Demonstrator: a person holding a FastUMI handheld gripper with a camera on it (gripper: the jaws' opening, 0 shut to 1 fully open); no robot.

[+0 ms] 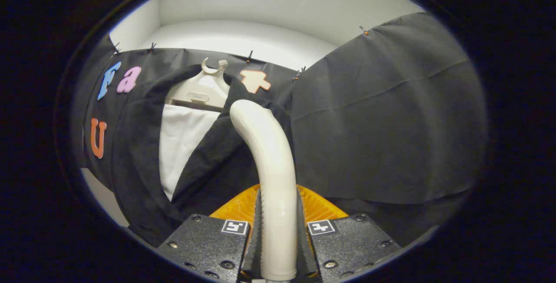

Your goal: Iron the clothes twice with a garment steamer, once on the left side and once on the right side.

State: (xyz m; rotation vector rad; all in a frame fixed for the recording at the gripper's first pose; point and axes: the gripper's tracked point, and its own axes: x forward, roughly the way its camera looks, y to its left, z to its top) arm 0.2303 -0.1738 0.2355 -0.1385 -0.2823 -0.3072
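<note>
The steamer (269,153) curves away from the camera, so its steam face is turned out of sight, and whether it touches the dark jacket (208,161) cannot be told. Its lower end is cut off between the fingers (256,231) of the tool (278,235), whose body also runs out of the view. The steamer hides part of the jacket's right front. The jacket's hem and left sleeve are cut off low down. The white hanger (204,87) is probably hooked over the wall's top edge, though the hook is too small to tell.
</note>
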